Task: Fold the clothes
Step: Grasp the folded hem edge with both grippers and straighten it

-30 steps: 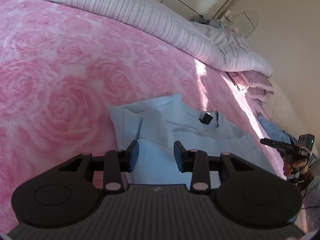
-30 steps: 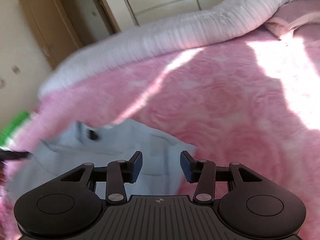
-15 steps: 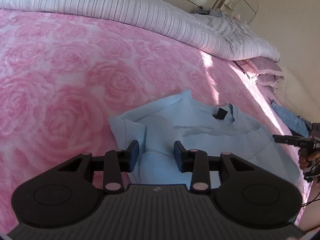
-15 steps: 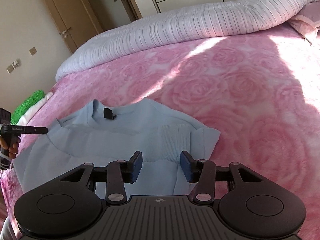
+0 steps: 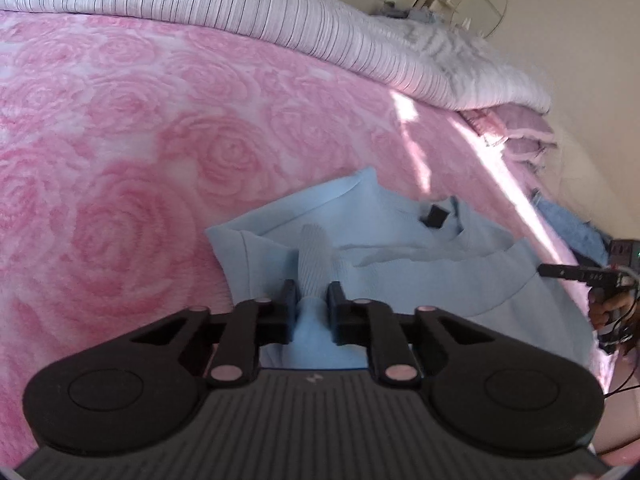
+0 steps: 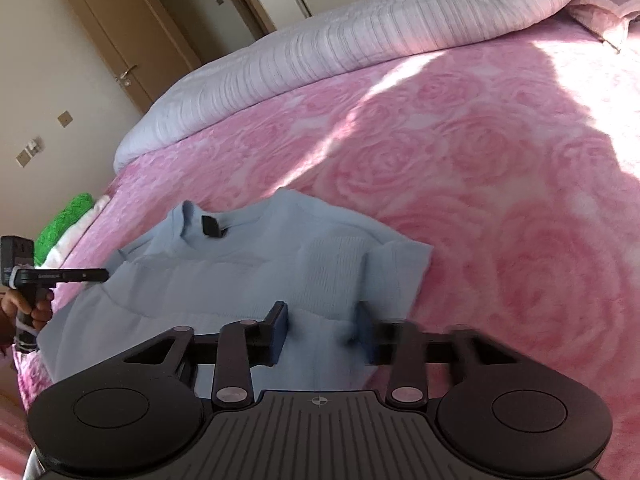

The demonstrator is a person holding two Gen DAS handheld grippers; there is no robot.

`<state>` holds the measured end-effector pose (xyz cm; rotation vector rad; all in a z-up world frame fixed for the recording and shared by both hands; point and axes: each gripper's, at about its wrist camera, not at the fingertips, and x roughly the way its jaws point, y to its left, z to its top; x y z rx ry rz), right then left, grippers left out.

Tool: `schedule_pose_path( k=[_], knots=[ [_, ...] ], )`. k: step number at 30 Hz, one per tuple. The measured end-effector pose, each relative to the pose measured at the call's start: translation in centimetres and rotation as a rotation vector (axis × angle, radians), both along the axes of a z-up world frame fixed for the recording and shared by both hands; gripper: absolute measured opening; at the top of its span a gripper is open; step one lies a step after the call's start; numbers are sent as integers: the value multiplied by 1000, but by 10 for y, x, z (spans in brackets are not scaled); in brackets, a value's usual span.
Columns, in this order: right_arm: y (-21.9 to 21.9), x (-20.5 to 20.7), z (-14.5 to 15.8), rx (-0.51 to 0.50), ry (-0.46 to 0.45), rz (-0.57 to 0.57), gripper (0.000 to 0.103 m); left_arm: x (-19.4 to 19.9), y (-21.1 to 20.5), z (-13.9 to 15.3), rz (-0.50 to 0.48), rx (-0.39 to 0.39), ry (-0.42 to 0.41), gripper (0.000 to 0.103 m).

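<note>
- One soft pale-blue sweater (image 5: 420,264) with ribbed cuffs lies on one plush pink rose-patterned blanket (image 5: 120,160).
- Left gripper (image 5: 313,306) is closing, pinching sweater fabric.
- Right gripper (image 6: 322,326) is closing around sweater fabric, not yet clamped.

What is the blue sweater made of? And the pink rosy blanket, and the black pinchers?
Light blue sweater: looks like a soft knit, with ribbed lines on the folded cuff; matte. Pink rose blanket: seems plush fleece, its roses raised and fuzzy. Left gripper and right gripper: probably hard black plastic, smooth with a dull sheen. Exact fibres cannot be told.
</note>
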<state>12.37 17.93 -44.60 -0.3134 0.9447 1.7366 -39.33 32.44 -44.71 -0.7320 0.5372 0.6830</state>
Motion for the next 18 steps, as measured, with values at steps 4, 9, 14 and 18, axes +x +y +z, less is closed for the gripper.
schedule_pose_path(
  k=[4,9,14,18],
  knots=[
    [-17,-12,18,113,-87,40,20,-3,-17,16,-30,107,-17,7],
    [-28,-25,42,221,-213,11,19,-4,-21,31,-8,260,-30,9],
    [6,-47,39,182,-405,-27,18,24,3,21,3,318,111,9],
    [30,-55,41,183,-479,-52,18,38,21,17,8,351,168,9]
  ],
)
